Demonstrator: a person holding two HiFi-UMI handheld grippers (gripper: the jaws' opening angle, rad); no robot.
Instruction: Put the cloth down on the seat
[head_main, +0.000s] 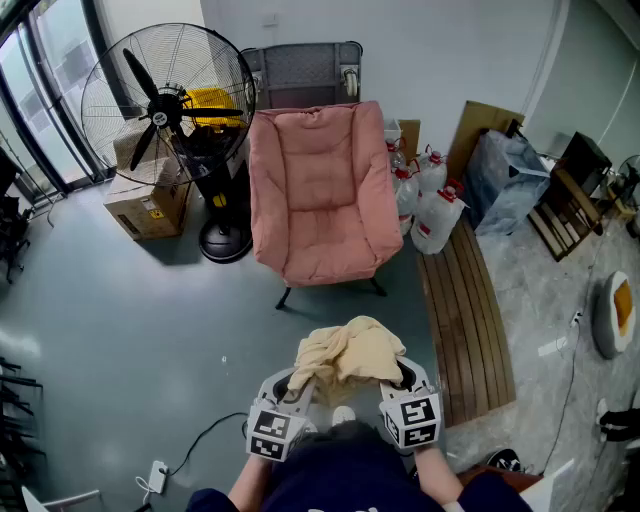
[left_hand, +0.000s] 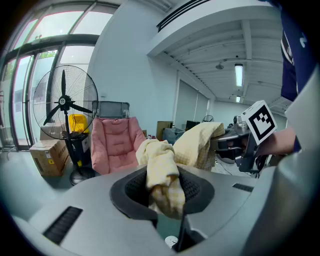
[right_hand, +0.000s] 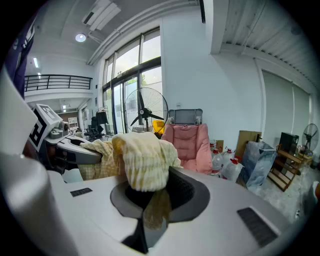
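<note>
Currently gripped at both ends and up in the air: the cloth (head_main: 348, 352).

Closed to a narrow gap, the left hand-held gripper (left_hand: 162, 187) clamps one bunched end of this pale yellow cloth, and the right hand-held gripper (right_hand: 152, 200) pinches the other end likewise. The rest lies heaped over and between the two pairs of jaws, above the grey floor (head_main: 150, 320). From the head view, the pink padded chair (head_main: 320, 150) stands at 12 o'clock from the cloth, apart from it, so the cloth does not touch the seat (head_main: 325, 255). A black standing fan (head_main: 165, 100) is at 11 o'clock, water jugs (head_main: 435, 215) at 1 o'clock, and a slatted wooden board (head_main: 465, 320) at 3 o'clock.
</note>
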